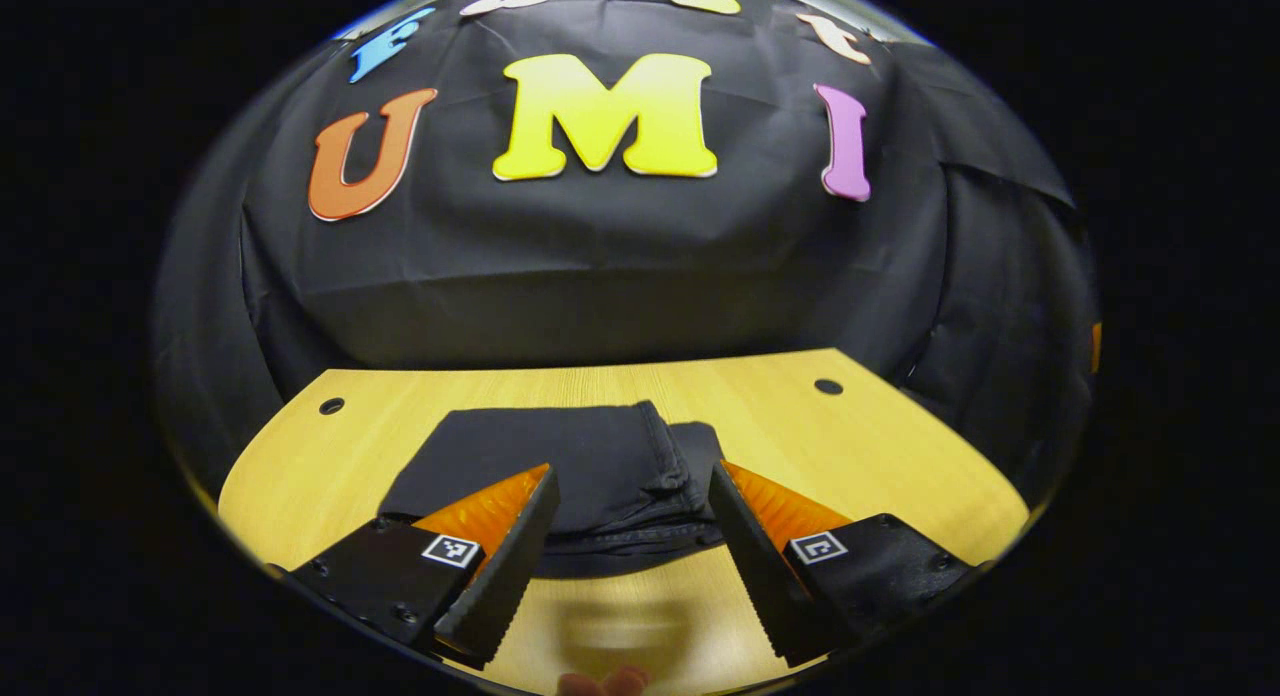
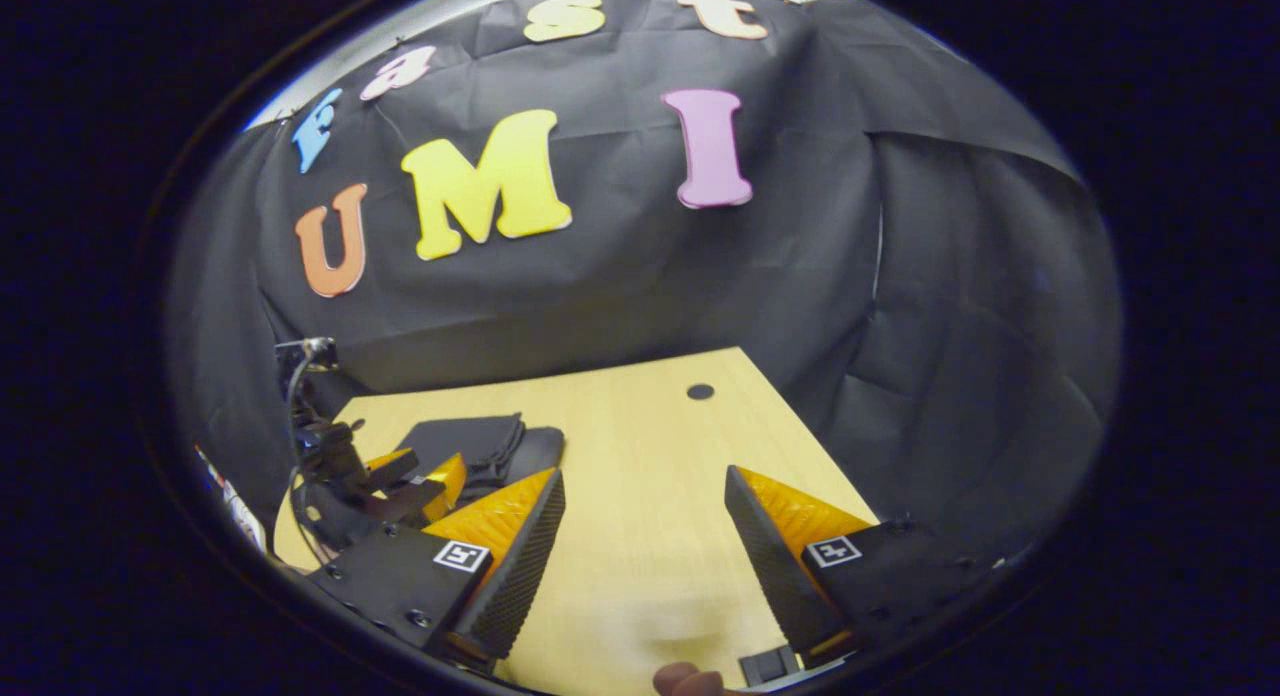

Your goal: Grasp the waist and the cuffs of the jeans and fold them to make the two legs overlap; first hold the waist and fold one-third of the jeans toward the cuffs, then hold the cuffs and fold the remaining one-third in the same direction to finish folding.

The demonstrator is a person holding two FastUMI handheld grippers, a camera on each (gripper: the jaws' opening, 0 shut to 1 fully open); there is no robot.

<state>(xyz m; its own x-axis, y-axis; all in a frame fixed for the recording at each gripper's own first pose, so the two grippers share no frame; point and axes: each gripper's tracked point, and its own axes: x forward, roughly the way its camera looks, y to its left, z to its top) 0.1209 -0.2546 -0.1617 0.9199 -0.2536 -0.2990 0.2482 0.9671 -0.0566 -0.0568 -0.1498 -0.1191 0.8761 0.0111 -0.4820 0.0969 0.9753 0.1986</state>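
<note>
The dark jeans (image 1: 560, 461) lie folded into a compact stack on the wooden table (image 1: 880, 446), layered edges showing at their right side. My left gripper (image 1: 632, 471) hovers open just before the stack, its fingers apart and holding nothing. In the right gripper view the folded jeans (image 2: 480, 438) sit at the far left of the table (image 2: 650, 536). My right gripper (image 2: 645, 474) is open over bare wood, well to the right of the jeans. The left gripper (image 2: 405, 481) shows there too, close to the stack.
Black cloth walls close the booth behind and to the right of the table. Small round holes (image 1: 828, 386) (image 1: 331, 406) (image 2: 700, 391) mark the tabletop near its far edge. A person's fingertips (image 1: 600, 684) (image 2: 685, 679) peek in at the bottom edge.
</note>
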